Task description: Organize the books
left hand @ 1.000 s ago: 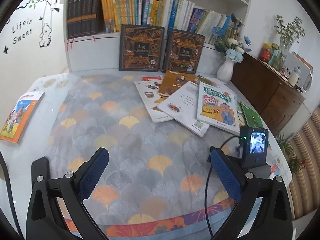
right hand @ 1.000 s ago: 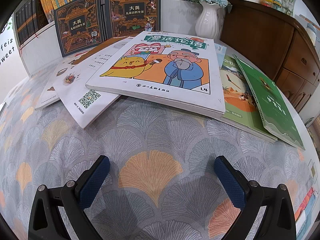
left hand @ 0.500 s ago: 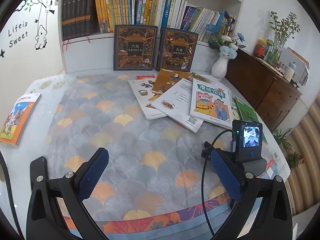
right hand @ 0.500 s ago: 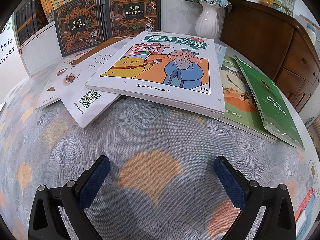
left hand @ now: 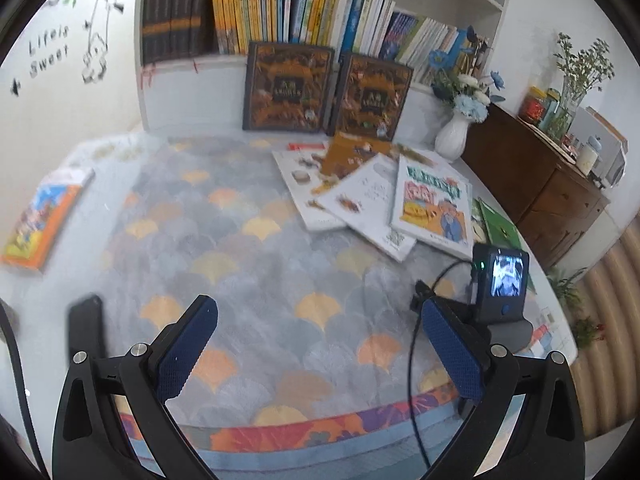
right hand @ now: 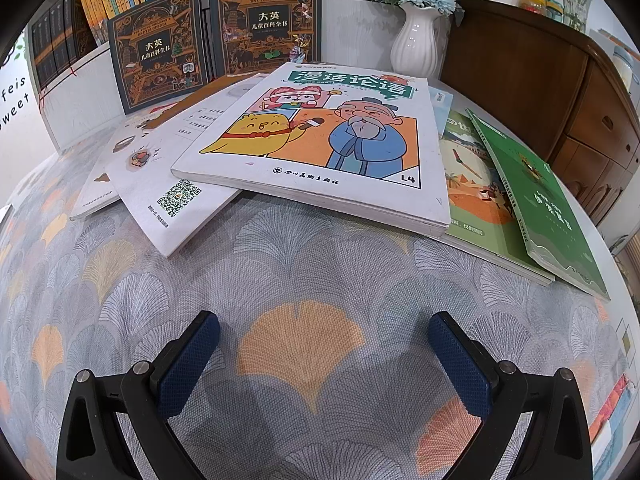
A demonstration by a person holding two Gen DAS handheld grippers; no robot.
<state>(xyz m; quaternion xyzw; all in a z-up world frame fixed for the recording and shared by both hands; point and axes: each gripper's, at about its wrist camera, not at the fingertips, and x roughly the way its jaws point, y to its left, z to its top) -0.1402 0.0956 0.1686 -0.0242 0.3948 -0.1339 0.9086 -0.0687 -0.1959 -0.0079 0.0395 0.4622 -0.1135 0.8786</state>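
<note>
Facing the cartoon book (right hand: 320, 136) straight ahead, the right gripper (right hand: 324, 356) is nearer, fingers spread and empty; its near long edge lies across them; left gripper (left hand: 320, 344) also spread, far

white bookshelf (left hand: 352, 12) at back | dark wood sideboard (left hand: 532, 184) right — white wall (left hand: 80, 92), decal

Left gripper (left hand: 320, 340): raised above the table, jaws spread wide, blue pads (left hand: 188, 346) holding nothing; right gripper (right hand: 324, 354): low and close over the table surface, jaws likewise spread wide, nothing between its pads (right hand: 460, 364).
</note>
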